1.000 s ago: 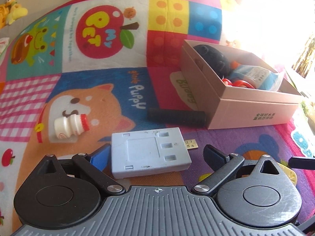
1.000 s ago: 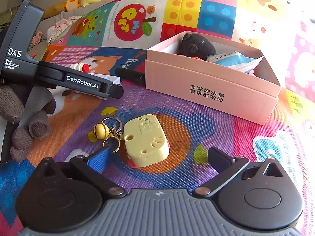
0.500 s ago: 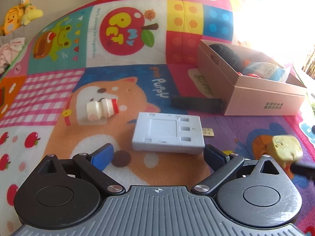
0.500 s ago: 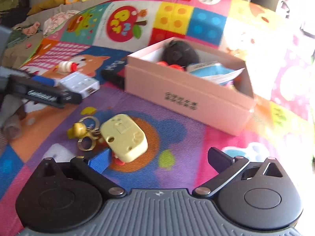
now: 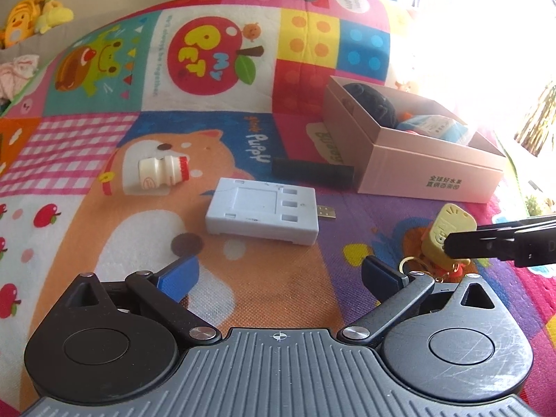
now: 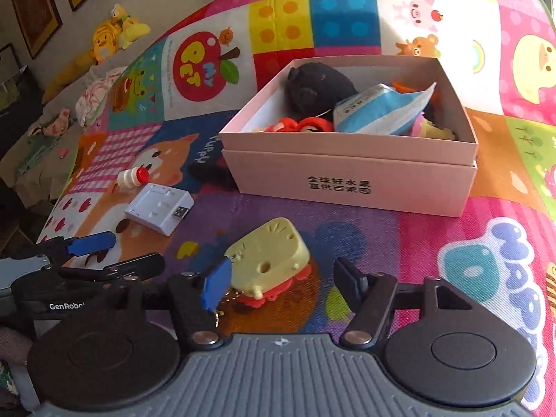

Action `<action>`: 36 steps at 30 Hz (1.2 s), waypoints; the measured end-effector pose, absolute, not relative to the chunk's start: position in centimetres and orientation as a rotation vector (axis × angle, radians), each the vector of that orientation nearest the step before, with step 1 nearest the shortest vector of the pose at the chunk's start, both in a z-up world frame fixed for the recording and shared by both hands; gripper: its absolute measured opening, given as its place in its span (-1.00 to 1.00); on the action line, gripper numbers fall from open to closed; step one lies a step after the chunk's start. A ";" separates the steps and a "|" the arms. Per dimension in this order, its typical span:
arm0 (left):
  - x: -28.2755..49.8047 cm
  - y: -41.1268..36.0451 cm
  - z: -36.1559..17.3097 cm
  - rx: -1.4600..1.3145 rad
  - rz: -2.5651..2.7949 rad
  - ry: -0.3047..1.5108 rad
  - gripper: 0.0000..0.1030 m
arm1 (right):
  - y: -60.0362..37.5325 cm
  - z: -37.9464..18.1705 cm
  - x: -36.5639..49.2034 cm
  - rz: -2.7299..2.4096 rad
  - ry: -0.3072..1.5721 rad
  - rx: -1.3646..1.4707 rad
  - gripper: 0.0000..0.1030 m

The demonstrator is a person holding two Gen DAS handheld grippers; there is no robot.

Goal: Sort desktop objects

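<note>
A pale yellow keychain toy (image 6: 269,259) lies on the mat between the jaws of my right gripper (image 6: 283,283), which is open; the blue left pad touches or nearly touches it. It also shows in the left wrist view (image 5: 448,234) behind the right gripper's finger. My left gripper (image 5: 278,272) is open and empty, just short of a grey-white card reader (image 5: 262,215) with a USB plug. A small white bottle with a red cap (image 5: 163,173) lies on its side at the left. A pink cardboard box (image 6: 351,177) holds a black plush, a blue packet and red toys.
A black bar-shaped object (image 5: 311,172) lies against the box's left side. The colourful play mat (image 5: 215,69) covers the whole surface. Plush toys (image 6: 111,33) and clothes lie on a sofa beyond the mat's far left edge.
My left gripper has pulled back from the card reader. My right gripper has swung right and closed in on the yellow toy, which is now tipped up with its key rings under the left finger.
</note>
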State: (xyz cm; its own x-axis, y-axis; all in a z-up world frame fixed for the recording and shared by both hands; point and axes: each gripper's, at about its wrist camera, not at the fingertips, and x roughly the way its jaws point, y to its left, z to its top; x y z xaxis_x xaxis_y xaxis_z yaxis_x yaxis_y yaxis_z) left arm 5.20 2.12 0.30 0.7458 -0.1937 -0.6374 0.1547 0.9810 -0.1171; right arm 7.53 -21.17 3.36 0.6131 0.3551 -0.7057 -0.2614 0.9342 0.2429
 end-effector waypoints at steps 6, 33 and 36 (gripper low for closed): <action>5.2 2.3 0.3 -0.067 -0.193 0.701 0.99 | -21.7 5.6 7.1 0.343 0.767 0.110 -0.55; 5.2 2.6 0.4 -0.083 -0.196 0.699 1.00 | -20.1 4.3 3.5 0.296 0.716 -0.138 0.35; 5.2 2.5 0.3 -0.078 -0.194 0.700 1.00 | -19.2 3.4 4.9 0.252 0.720 -0.100 0.37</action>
State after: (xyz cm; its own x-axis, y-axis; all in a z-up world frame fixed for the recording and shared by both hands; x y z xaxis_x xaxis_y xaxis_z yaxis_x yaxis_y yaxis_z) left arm 5.20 2.51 0.32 0.7475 -0.2031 -0.6324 0.1510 0.9791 -0.1359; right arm 4.89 -19.16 3.43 0.7231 0.1940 -0.6629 -0.2624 0.9649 -0.0038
